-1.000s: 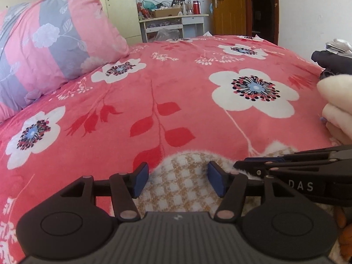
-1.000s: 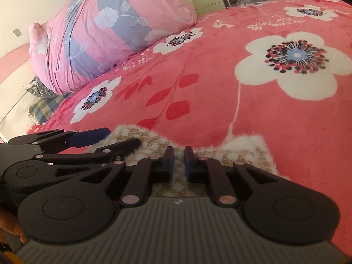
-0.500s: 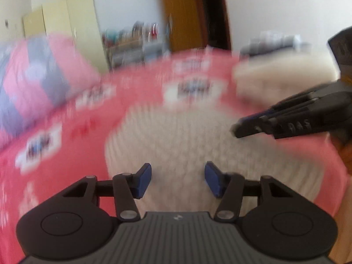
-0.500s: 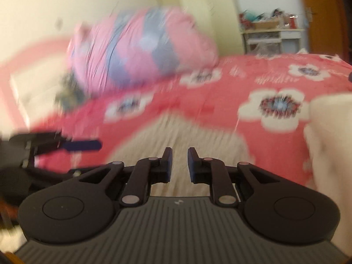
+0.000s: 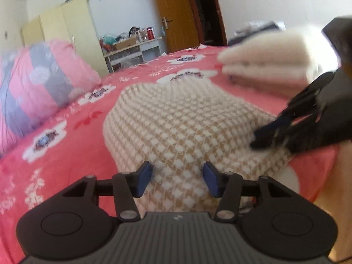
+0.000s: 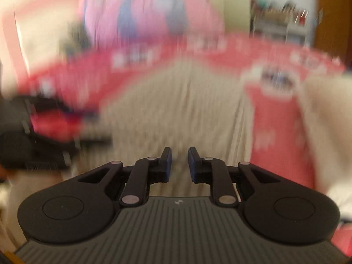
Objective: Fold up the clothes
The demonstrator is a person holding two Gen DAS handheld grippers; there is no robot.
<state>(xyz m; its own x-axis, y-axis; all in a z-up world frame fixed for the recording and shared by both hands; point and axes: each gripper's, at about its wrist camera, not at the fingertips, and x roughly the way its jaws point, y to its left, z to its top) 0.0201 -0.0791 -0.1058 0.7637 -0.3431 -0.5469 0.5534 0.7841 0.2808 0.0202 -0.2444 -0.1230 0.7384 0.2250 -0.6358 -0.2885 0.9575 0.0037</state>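
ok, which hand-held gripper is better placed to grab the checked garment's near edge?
Left. The left hand-held gripper straddles the checked garment at its near edge, jaws closing, fabric between them. The right hand-held gripper rests on top of it, away from that edge, jaws barely apart.

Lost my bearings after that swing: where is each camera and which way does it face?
Left wrist: on the left gripper, jaws closing, facing across the checked garment towards the door; right gripper in view.
Right wrist: on the right gripper, facing the blurred pillow; left gripper in view.
Shared: garment, bedspread, pillow.
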